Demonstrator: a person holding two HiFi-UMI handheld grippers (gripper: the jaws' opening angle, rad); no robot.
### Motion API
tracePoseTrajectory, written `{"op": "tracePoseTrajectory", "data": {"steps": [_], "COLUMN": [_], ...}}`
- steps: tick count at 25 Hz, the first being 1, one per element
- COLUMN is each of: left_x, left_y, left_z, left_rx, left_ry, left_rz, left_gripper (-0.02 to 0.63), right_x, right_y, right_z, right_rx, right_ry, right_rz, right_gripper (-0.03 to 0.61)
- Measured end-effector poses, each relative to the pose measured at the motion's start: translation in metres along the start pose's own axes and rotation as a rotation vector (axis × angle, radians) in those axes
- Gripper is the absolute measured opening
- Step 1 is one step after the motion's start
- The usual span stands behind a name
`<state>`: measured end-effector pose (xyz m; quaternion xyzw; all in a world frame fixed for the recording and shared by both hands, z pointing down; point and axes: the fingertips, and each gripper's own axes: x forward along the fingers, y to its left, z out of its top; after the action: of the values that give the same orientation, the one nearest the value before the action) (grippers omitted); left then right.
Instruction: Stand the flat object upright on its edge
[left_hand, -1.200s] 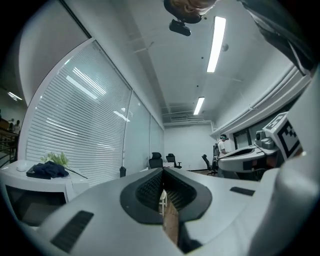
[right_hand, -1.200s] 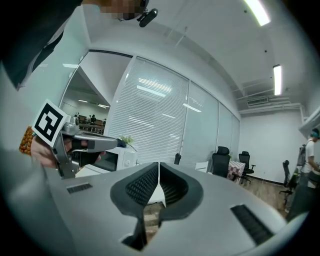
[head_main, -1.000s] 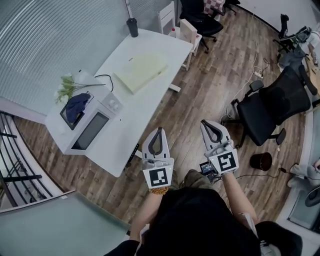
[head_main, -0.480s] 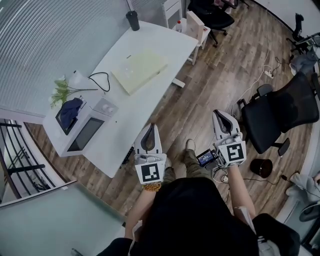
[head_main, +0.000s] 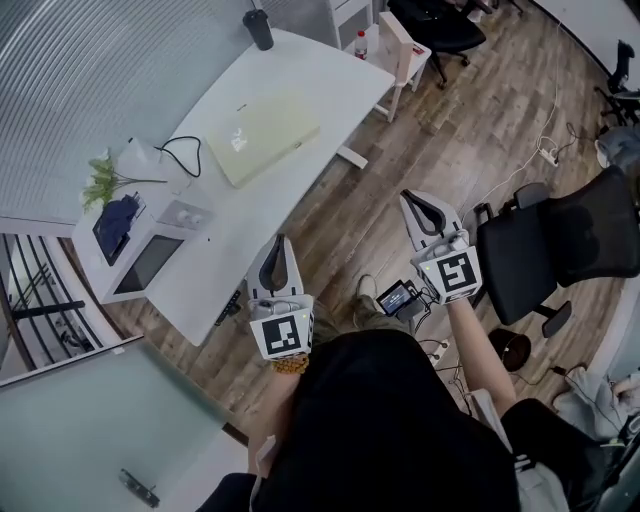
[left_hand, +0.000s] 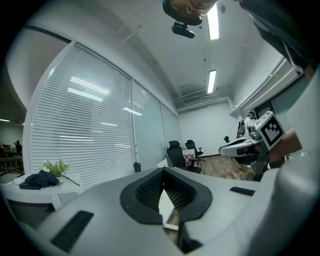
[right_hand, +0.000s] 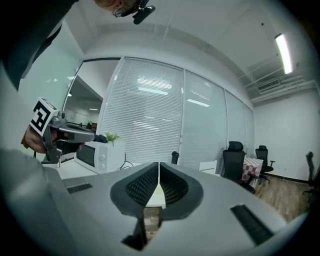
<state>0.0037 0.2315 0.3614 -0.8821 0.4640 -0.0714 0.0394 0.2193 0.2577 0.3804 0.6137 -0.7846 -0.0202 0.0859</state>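
Both grippers have come nearer the long white desk (head_main: 200, 270) with the person's step. The left gripper (head_main: 279, 241) now overlaps its near edge in the head view, and the right gripper (head_main: 411, 199) is over the wooden floor. Each pair of jaws is pressed together with nothing between them.

The pale yellow flat rectangular slab (head_main: 262, 137) lies face-down-flat on the desk. It is well ahead of the left jaws, and ahead and off to the left of the right jaws. Its long axis runs slantwise across the line the left jaws point along, one long edge turned toward them.

My worry is the smooth desktop: a closed jaw nudging one edge would likely skate the slab away rather than tip it. Once raised, so thin an edge could let it topple back.
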Motion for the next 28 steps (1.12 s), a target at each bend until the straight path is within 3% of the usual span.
{"op": "tracePoseTrajectory", "data": {"steps": [8,15,20,28], "left_x": [0.027,0.083,0.136,0.175], "left_y": [0.018,0.055,0.090,0.172], "left_z": [-0.029,-0.056,-0.071,-0.117], "left_rx": [-0.022,-0.094,-0.168,-0.234], "left_ry": [0.099,0.109,0.118,0.220], "left_rz": [0.080,0.119,0.078,0.143], "left_gripper": [0.005,0.005,0.005,0.006], "right_x": [0.051,0.117,0.178,0.296], "right_y": [-0.016,-0.033,-0.040,-0.059], "right_z": [-0.018,-0.014,-0.005,-0.011], "right_rx": [-0.004,-0.025,-0.059,-0.049], "right_ry": [0.004,0.038,0.055,0.129], "right_rz": [0.095,0.133,0.163,0.207], "right_gripper": [0.008,0.008,0.008,0.008]}}
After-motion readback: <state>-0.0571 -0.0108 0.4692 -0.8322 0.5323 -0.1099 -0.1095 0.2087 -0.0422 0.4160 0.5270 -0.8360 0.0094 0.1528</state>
